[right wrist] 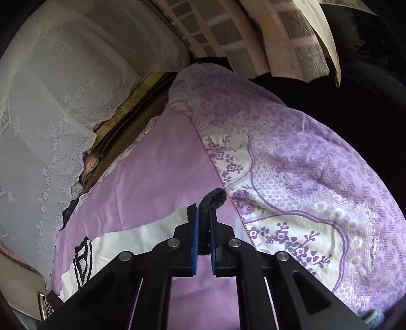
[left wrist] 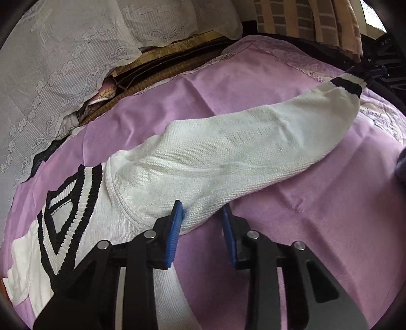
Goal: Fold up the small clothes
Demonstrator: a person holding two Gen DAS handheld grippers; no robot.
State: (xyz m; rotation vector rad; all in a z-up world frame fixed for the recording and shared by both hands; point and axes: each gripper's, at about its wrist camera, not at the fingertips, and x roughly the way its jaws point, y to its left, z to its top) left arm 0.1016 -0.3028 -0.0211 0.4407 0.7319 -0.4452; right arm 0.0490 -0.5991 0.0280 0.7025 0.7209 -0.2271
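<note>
A white knit sweater [left wrist: 83, 228] with a black-striped V-neck [left wrist: 71, 203] lies on a pink sheet [left wrist: 317, 215]. Its sleeve [left wrist: 241, 152] stretches up to the right, lifted at the far end. My left gripper [left wrist: 201, 207] sits at the sleeve's base near the underarm. Its blue pads [left wrist: 175, 223] are closed on a bunch of the lower sleeve edge. My right gripper [right wrist: 204, 212] is shut on the sleeve's black cuff [right wrist: 214, 196], which sticks out past its tips. In the left wrist view the striped cuff [left wrist: 347, 83] and the right gripper [left wrist: 375, 72] show at the upper right.
A white lace cover [left wrist: 50, 63] rises along the left and back. A brown edge with a zipper [left wrist: 101, 101] runs between it and the sheet. A purple floral quilt [right wrist: 304, 177] borders the sheet on the right. A checked cloth [left wrist: 304, 20] hangs at the back.
</note>
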